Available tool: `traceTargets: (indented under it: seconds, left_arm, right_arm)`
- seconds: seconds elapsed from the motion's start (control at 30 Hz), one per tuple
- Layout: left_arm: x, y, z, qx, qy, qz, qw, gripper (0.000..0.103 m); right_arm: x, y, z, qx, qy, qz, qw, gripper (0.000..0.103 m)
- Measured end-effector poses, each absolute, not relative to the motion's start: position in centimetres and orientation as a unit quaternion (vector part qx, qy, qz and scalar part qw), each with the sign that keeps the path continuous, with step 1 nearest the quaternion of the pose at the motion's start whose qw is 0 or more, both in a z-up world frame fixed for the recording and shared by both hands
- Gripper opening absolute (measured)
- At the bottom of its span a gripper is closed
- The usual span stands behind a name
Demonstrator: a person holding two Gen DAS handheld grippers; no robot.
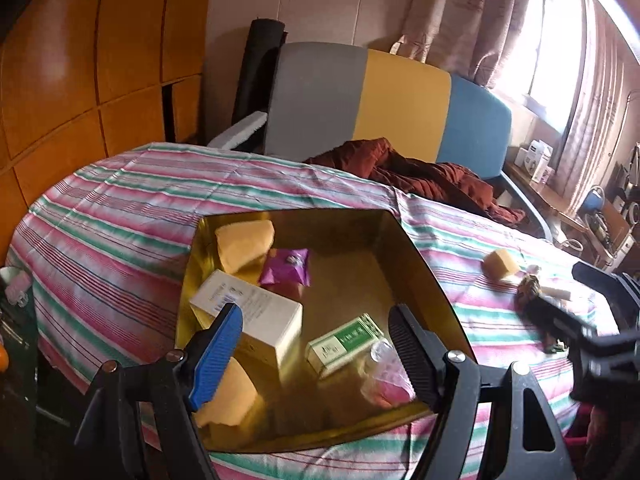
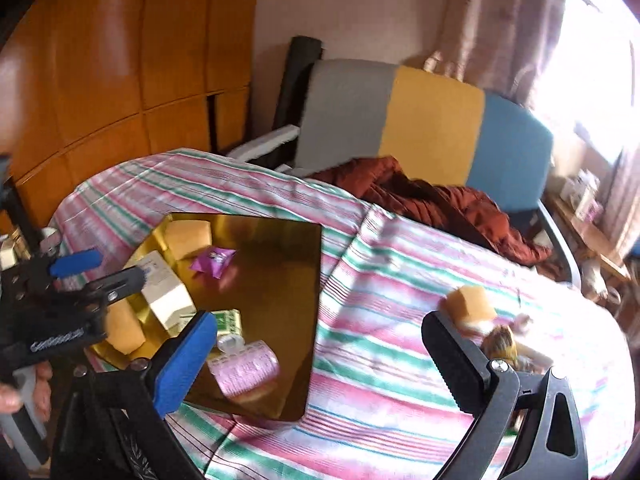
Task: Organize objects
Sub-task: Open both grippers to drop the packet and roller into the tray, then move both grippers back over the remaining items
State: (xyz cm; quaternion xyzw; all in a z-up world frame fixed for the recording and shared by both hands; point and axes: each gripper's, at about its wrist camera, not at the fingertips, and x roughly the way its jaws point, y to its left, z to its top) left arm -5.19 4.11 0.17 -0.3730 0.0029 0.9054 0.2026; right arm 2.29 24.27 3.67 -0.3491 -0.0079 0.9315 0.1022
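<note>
a: what's in front of me, biggest first?

b: i see the striped bedspread (image 1: 120, 216), and on it the gold tray (image 1: 352, 240).

a: and in the tray?

b: a white box (image 1: 256, 316), a green carton (image 1: 344, 344), a purple packet (image 1: 286, 266) and the pink roll (image 2: 248, 368).

a: my tools?

b: my left gripper (image 1: 316, 344) hangs over the tray, jaws apart, empty. my right gripper (image 2: 320, 364) gapes wide, empty. a yellow sponge (image 2: 470, 304) lies outside on the bedspread.

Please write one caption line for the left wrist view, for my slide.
Open left gripper above shiny gold tray holding white carton, green-white box, purple packet on striped bedsheet.
</note>
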Motion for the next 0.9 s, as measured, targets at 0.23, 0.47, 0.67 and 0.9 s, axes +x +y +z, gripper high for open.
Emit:
traceTargets:
  seconds: [0.23,0.47,0.67,0.9]
  left_arm:
    - [-5.5,4.1,-0.7,-0.391,-0.018,0.895,0.213,0.077]
    - [-5.5,5.3,-0.5,-0.382,-0.007,0.894,0.234,0.077]
    - [-5.5,6.7,-0.3,-0.378,0.005,0.889,0.256,0.08]
    - [-5.2,9.7,0.7,-0.379,0.009,0.876,0.298,0.08]
  right_arm:
    - [2.9,27.3,5.5,-0.328,-0.007,0.934,0.14,0.103]
    - [4.8,32.3,8.1,-0.313,-0.011,0.931,0.187,0.103]
    - [8.3,40.0,9.7,-0.313,0.009,0.908,0.279,0.103]
    - [12.8,49.1,12.4,-0.271,0.117,0.885,0.36,0.103]
